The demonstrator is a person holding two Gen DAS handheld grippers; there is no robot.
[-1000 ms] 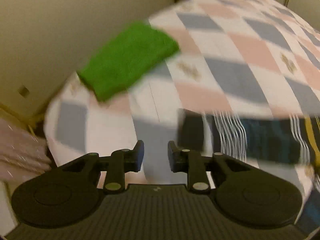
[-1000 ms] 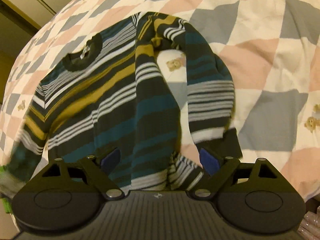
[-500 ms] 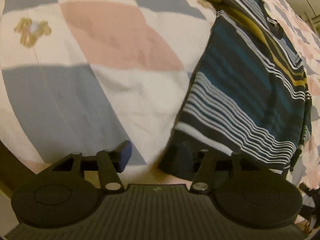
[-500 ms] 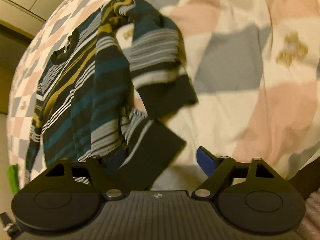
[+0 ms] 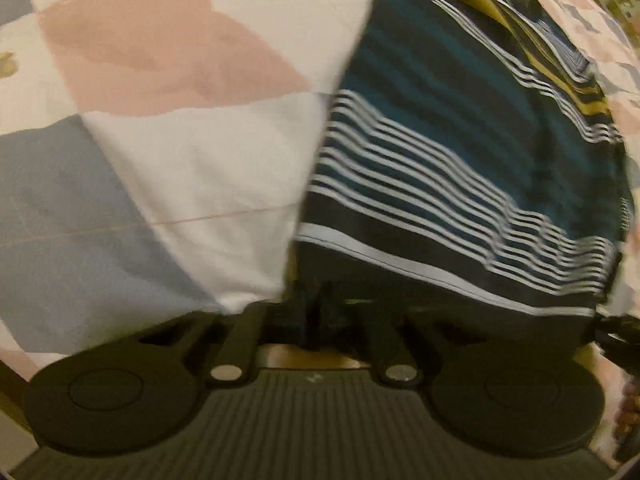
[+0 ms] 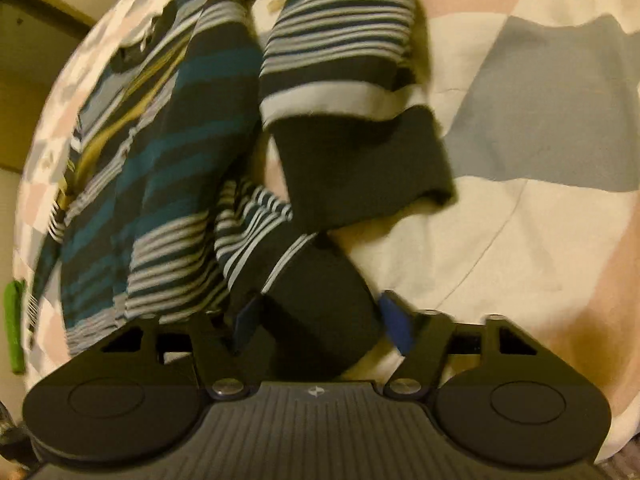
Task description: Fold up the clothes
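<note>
A striped sweater (image 5: pixel 460 152) in black, teal, white and mustard lies on the checked bedspread (image 5: pixel 160 80). My left gripper (image 5: pixel 316 312) is shut on the black bottom hem at its left corner. In the right wrist view the sweater (image 6: pixel 168 160) lies with one sleeve (image 6: pixel 344 92) folded back, its black cuff toward me. My right gripper (image 6: pixel 320 320) is open, and the black hem corner (image 6: pixel 320 300) sits between its blue-padded fingers (image 6: pixel 394 320).
A folded green cloth (image 6: pixel 12 328) lies at the bed's far left edge in the right wrist view. The bedspread (image 6: pixel 520 160) has pink, grey and white diamonds. A cabinet or wall (image 6: pixel 36 40) stands beyond the bed.
My left gripper swung from the green cloth to the sweater's hem corner and shut on it. My right gripper moved down to the hem's other corner, which now sits between its open fingers.
</note>
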